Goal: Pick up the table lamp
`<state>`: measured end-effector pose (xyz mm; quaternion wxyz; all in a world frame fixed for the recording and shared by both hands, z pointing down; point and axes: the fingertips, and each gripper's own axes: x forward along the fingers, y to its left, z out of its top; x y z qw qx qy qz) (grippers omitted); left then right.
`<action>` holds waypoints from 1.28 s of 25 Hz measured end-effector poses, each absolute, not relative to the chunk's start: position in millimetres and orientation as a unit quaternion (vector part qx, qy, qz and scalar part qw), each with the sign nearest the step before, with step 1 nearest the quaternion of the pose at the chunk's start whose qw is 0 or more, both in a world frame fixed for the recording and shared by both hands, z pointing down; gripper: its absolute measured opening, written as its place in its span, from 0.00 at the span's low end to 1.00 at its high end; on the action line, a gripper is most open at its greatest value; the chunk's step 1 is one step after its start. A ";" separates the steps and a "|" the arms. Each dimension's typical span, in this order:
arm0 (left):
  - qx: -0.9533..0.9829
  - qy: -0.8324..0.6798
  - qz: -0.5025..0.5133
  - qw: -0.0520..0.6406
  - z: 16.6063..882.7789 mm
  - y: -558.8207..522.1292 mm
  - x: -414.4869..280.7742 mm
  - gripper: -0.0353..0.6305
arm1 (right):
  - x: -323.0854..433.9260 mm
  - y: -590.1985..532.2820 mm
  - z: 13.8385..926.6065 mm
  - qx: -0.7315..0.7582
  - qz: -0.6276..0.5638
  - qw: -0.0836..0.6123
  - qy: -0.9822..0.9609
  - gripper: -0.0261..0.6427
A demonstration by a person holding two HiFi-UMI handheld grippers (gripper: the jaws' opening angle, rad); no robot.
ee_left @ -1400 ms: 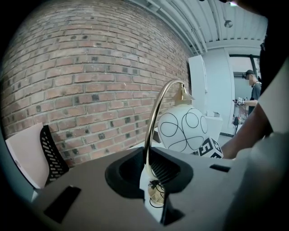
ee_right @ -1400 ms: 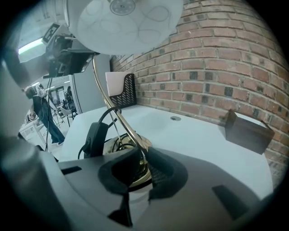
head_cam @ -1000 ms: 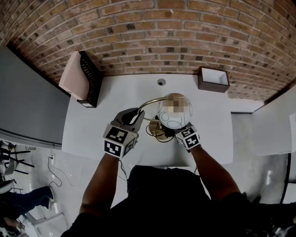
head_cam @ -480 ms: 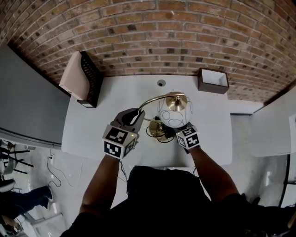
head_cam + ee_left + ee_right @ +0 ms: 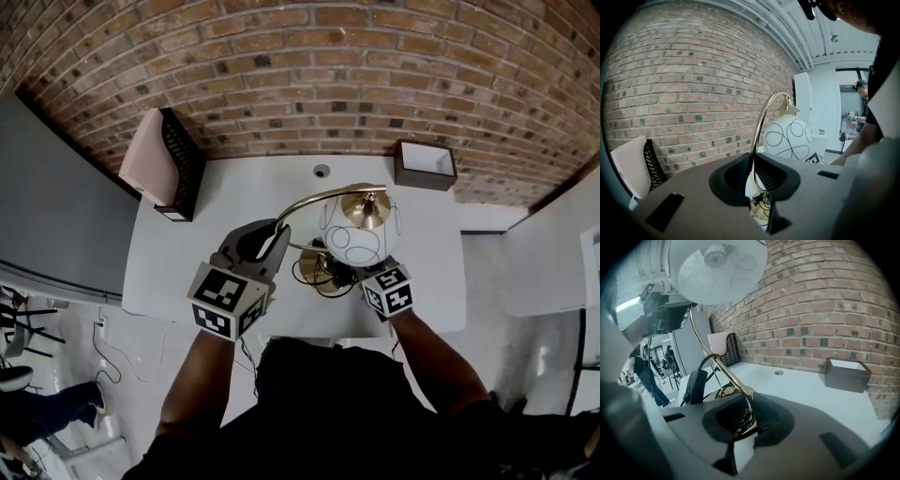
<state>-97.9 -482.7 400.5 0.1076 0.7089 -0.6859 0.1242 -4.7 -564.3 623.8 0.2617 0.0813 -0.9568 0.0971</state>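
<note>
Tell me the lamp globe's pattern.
The globe is white with thin black loops; left gripper view shows it best.

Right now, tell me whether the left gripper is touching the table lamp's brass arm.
Touching. The left gripper view shows the left gripper shut on the table lamp's curved brass arm, pinched between its pads with no gap.

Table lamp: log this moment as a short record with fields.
object: table lamp, white globe shade with black loops, curved brass stem
support: white table
left claw: shut on the stem, below its curve
right claw: shut on the stem, lower down
lifted off table: cannot tell
nearby: brown box and file holder at the wall side, both apart from the lamp
</note>
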 end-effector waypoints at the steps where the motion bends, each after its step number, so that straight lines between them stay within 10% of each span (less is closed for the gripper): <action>1: 0.711 -0.684 0.123 0.107 397.6 -479.8 -94.2 0.12 | 0.1 -560.9 620.6 0.081 0.097 0.261 -0.957 0.12; 32: 0.736 -0.660 0.118 0.090 378.5 -436.2 -40.0 0.12 | 57.4 -513.2 601.8 0.089 0.119 0.241 -0.959 0.12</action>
